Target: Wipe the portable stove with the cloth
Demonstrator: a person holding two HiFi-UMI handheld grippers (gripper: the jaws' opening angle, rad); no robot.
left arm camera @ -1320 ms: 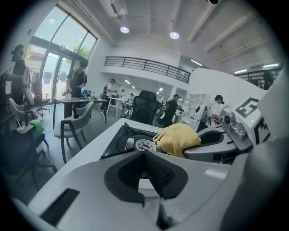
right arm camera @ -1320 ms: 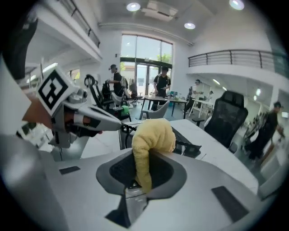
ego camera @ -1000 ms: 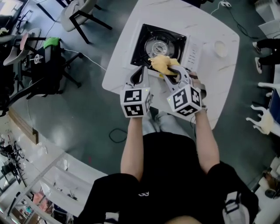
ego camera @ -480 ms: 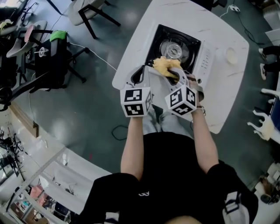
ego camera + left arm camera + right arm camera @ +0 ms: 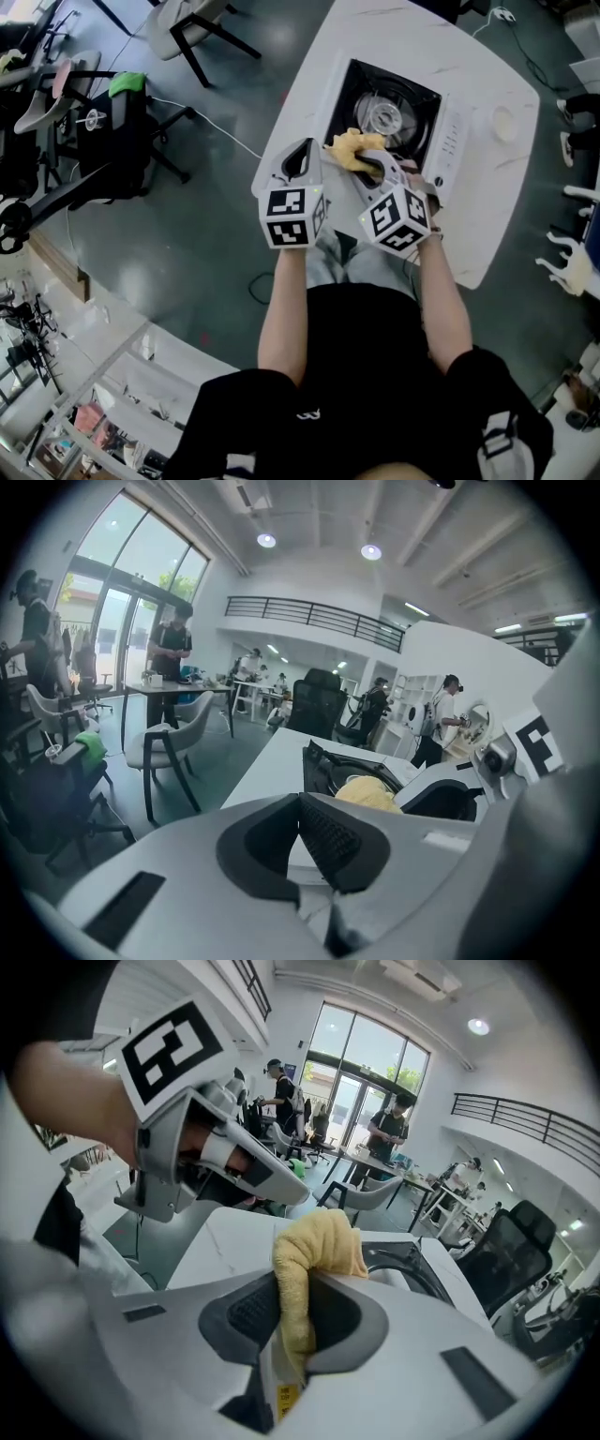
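Observation:
A portable stove (image 5: 436, 141) with a black top and round burner (image 5: 389, 117) lies on the white table (image 5: 497, 178). My right gripper (image 5: 367, 161) is shut on a yellow cloth (image 5: 352, 148), which rests on the stove's near left corner. In the right gripper view the cloth (image 5: 307, 1269) is pinched between the jaws, bunched above them. My left gripper (image 5: 302, 161) hovers at the table's near left edge beside the stove, jaws shut with nothing between them. The left gripper view shows the stove (image 5: 349, 769) and the cloth (image 5: 369, 793) ahead.
A small white round dish (image 5: 504, 122) sits on the table right of the stove. Chairs (image 5: 192, 33) and a black office chair with a green item (image 5: 127, 86) stand on the floor to the left. A cable (image 5: 216, 127) runs across the floor.
The cloth in my right gripper has slid back toward the stove's near edge. The left gripper has kept its place beside it. The head view has shifted a little.

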